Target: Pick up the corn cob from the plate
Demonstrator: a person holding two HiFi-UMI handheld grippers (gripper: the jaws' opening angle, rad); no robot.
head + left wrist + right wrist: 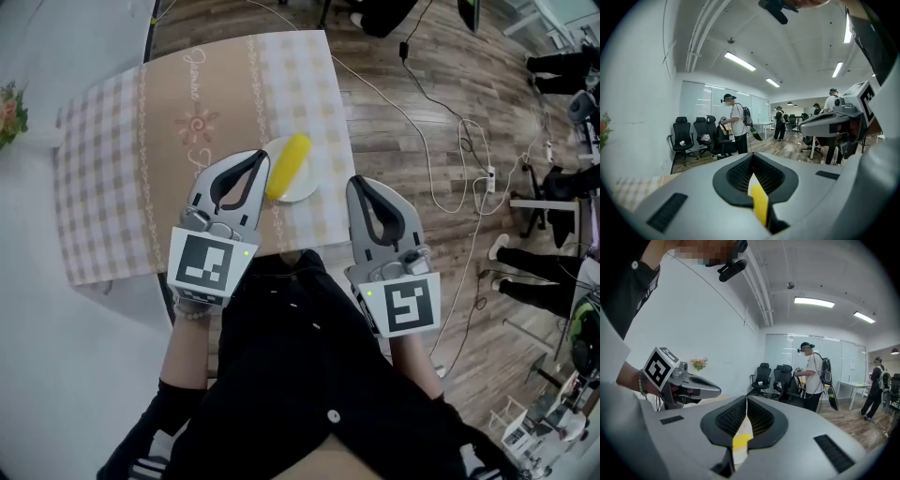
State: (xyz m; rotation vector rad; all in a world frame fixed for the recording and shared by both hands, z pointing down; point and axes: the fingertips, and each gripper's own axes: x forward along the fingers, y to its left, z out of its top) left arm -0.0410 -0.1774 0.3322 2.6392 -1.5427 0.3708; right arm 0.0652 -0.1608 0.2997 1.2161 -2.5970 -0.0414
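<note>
Yellow corn lies on the white plate, its long axis running away from the person, leaning right. Just left of the plate the left gripper, jaws shut and empty, sits nearer the corn; right of the plate the right gripper, also closed on nothing, stands slightly farther off. Both point forward, tipped slightly down

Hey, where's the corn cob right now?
In the head view, the corn cob lies on the white plate near the table's right edge, between the left gripper and right gripper, closer to the left.
</note>
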